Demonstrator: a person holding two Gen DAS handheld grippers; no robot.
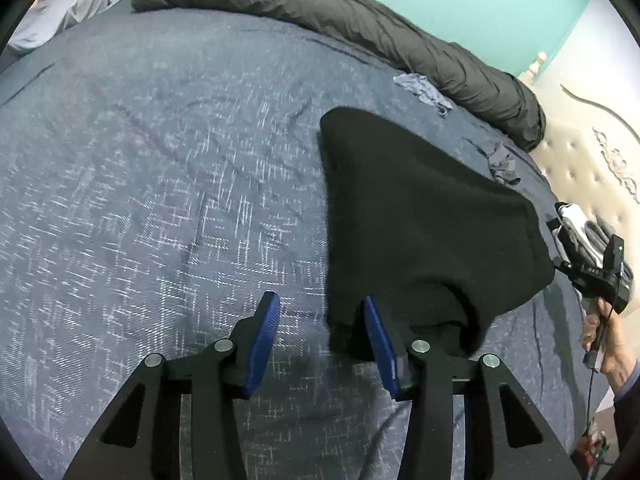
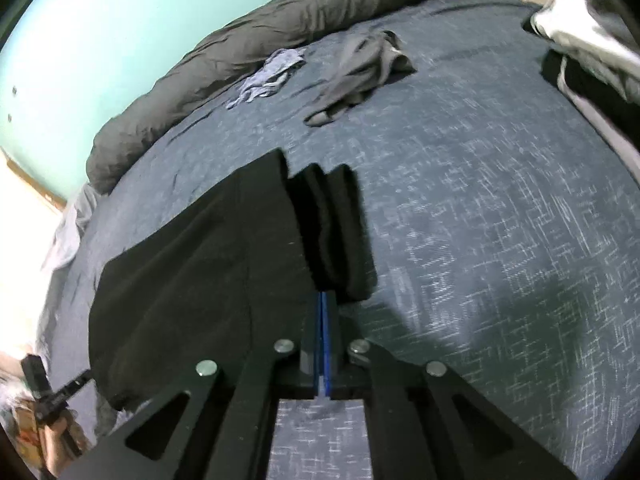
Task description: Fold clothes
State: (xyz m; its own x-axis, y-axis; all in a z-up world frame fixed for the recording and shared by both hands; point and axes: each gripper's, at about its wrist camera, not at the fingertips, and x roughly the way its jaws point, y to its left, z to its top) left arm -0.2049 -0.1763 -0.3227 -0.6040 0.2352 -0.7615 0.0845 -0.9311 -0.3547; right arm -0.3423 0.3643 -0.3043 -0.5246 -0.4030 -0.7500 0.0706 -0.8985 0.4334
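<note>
A black garment point(image 1: 420, 220) lies spread on the blue-grey bedspread point(image 1: 160, 160). My left gripper point(image 1: 320, 312) is open above the bed. The garment's near left edge hangs between its blue pads point(image 1: 266, 328), close to the right one, and nothing is pressed. In the right wrist view the same black garment point(image 2: 192, 280) stretches to the left. Its near corner is bunched in folds over my right gripper point(image 2: 325, 300), whose blue pads sit tight together, shut on the cloth. The right gripper point(image 1: 562, 266) also shows at the garment's far corner, held by a person's hand point(image 1: 604, 344).
A rolled dark grey duvet point(image 1: 360, 20) runs along the far side of the bed against a teal wall. A crumpled light blue garment point(image 2: 268, 76) and a grey one point(image 2: 360, 68) lie beyond the black one. More clothes point(image 2: 580, 28) are piled by the cream padded headboard point(image 1: 580, 152).
</note>
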